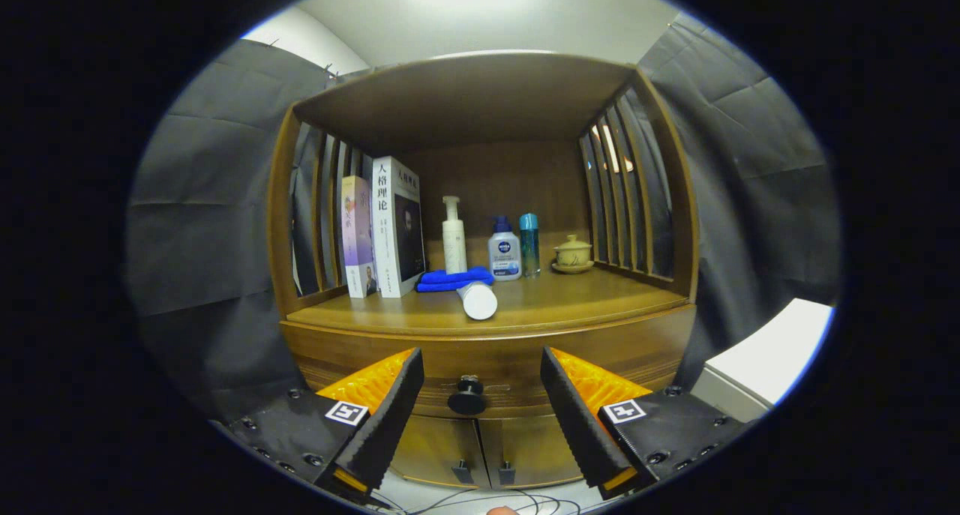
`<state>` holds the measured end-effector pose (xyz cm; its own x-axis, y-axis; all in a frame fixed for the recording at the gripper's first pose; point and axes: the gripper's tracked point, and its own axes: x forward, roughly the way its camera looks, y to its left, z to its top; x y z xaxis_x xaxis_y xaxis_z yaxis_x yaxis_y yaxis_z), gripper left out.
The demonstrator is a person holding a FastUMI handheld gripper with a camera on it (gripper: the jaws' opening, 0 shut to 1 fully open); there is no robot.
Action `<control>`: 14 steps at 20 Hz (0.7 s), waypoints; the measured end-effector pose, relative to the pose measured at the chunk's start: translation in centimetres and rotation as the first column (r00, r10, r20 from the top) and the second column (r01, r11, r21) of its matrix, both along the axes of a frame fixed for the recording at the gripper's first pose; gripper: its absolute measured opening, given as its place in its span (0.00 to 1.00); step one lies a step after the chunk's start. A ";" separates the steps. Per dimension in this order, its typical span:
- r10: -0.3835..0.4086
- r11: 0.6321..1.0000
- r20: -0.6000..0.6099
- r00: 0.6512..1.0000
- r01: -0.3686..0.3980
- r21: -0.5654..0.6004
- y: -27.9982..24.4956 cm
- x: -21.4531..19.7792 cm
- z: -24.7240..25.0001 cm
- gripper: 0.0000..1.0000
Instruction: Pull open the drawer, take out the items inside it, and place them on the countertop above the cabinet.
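Note:
A wooden cabinet stands ahead with a closed drawer [487,365] under its countertop [570,297]. The drawer's round black knob [466,397] sits between my fingers, a little ahead of their tips. My gripper [481,370] is open and holds nothing. On the countertop a white tube [478,299] lies on its side near the front edge, with a folded blue cloth [452,278] just behind it. The drawer's contents are hidden.
Two upright books [382,230] stand at the countertop's left. A white pump bottle [453,236], a small white bottle [505,251], a teal bottle [529,244] and a lidded cup on a saucer [572,255] line the back. Two lower doors [480,447] sit beneath the drawer. A white box [765,357] stands to the right.

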<state>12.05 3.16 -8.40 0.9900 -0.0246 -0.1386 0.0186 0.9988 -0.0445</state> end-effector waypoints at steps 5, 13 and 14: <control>0.038 0.999 0.057 0.998 -0.035 -0.042 0.5 -5.4 3.1 0.98; 0.071 0.998 0.105 0.992 -0.070 -0.004 2.1 -11.8 5.0 0.98; 0.082 0.997 0.100 0.992 -0.082 0.000 2.4 -12.3 4.9 0.98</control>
